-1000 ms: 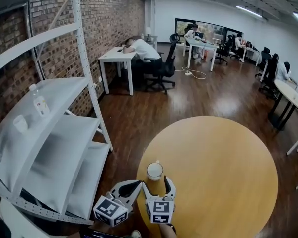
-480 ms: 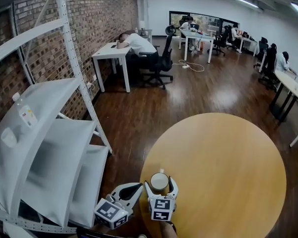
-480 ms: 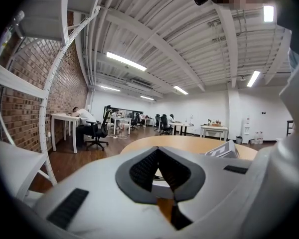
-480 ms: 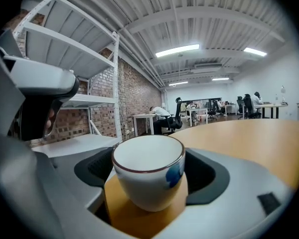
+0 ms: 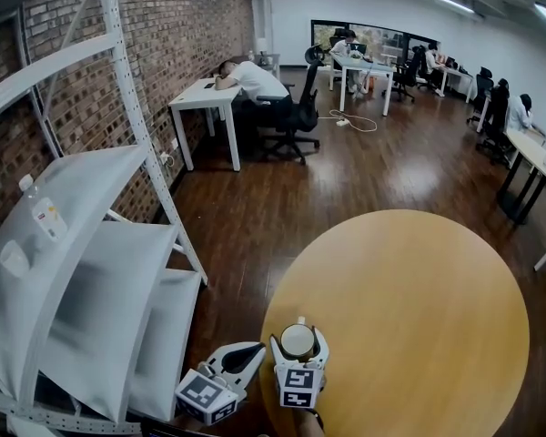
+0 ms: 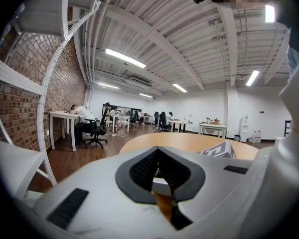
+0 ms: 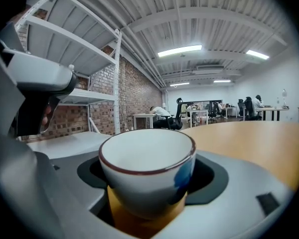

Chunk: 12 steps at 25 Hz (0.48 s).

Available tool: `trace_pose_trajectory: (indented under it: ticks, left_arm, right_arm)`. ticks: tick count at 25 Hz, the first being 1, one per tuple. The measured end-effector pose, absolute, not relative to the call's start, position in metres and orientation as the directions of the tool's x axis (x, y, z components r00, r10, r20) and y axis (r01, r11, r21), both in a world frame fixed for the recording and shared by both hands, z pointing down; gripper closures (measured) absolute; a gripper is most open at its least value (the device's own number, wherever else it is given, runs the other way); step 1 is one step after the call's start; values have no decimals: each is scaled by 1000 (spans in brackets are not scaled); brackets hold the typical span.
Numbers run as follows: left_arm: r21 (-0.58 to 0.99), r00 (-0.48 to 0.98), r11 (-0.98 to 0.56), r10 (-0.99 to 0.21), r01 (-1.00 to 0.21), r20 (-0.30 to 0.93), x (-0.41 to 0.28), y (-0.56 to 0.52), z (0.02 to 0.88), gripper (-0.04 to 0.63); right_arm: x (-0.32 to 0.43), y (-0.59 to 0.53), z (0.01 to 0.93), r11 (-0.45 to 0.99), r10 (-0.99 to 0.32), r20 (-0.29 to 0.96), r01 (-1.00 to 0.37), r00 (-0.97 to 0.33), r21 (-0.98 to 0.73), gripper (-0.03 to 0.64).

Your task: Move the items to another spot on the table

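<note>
One cup [image 5: 298, 340] upright, mouth up, between closing right gripper [image 5: 298, 338] jaws; left gripper [image 5: 253, 350] jaws together, empty.

The white cup with a dark rim [image 5: 298, 340] stands on the round wooden counter [image 5: 419, 317], on its left side, near the edge closest to the person. The cup sits between the jaws of the right tongs [image 5: 298, 337], which are closing around it. The left tongs [image 5: 253, 351] are just left of the right ones, at the counter's edge, with their jaws together. Left of the counter stands the white metal shelf rack [image 5: 91, 271], with a clear plastic bottle [image 5: 41, 209] on an upper shelf. Far behind the counter, by the brick wall [image 5: 182, 25], stands a white desk [image 5: 203, 98], with a black office chair [image 5: 296, 116] to its right.
</note>
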<state>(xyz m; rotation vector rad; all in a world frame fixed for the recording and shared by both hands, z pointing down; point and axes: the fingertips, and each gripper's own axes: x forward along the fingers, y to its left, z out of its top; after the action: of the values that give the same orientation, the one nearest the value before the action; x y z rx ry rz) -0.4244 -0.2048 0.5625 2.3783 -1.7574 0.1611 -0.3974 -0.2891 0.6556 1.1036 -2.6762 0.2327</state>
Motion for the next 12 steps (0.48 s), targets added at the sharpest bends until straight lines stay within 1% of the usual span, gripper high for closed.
trace_pose_trajectory:
  ticks: [12]
  left_arm:
    - [64, 281, -274, -943, -960, 177, -420, -194, 544, 586]
  right_arm:
    - [-396, -276, 639, 725, -657, 259, -688, -708, -43, 221]
